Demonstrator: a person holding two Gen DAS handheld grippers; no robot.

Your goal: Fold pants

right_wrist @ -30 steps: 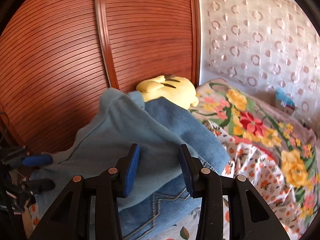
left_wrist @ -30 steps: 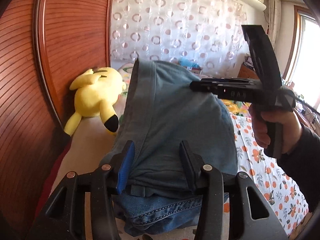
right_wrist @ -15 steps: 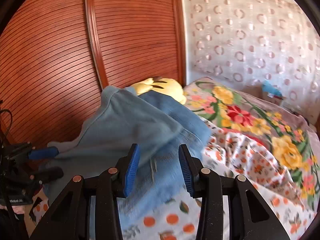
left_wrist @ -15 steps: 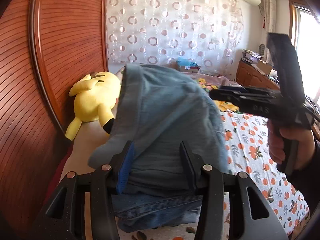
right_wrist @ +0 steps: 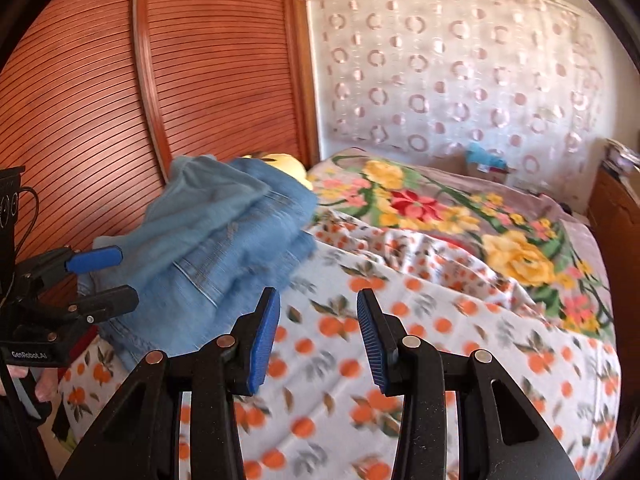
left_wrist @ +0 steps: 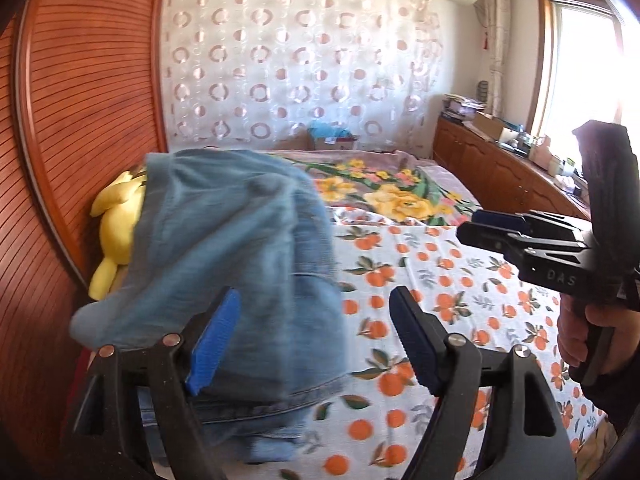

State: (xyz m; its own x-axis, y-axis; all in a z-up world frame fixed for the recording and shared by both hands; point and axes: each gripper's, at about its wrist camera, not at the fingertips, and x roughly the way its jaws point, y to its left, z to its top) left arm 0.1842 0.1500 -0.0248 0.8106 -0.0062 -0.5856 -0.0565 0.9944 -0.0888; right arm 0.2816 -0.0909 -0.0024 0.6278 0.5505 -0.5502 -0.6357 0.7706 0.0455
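Pants (left_wrist: 224,264) of blue denim lie in a folded heap near the edge of the bed (left_wrist: 400,320), on its orange-print sheet, close to the slatted wooden door (left_wrist: 88,100). In the left wrist view the left gripper (left_wrist: 312,340) has its fingers spread: they have just been opening, and the heap's near edge lies between them, the blue pad (left_wrist: 214,344) at the cloth's side and the other pad clear of it, so nothing is pinched. The right gripper (right_wrist: 318,336) has its fingers partly apart over bare sheet, holding nothing, with the heap off to its left; seen from the left wrist it hangs to the right, gripped by a hand (left_wrist: 580,336) in a dark sleeve. Behind the pants a yellow plush toy (left_wrist: 116,232) lies against the door. Farther back a floral blanket (right_wrist: 460,216) covers the bed, and a curtain with ring patterns (left_wrist: 300,60) hangs beyond.
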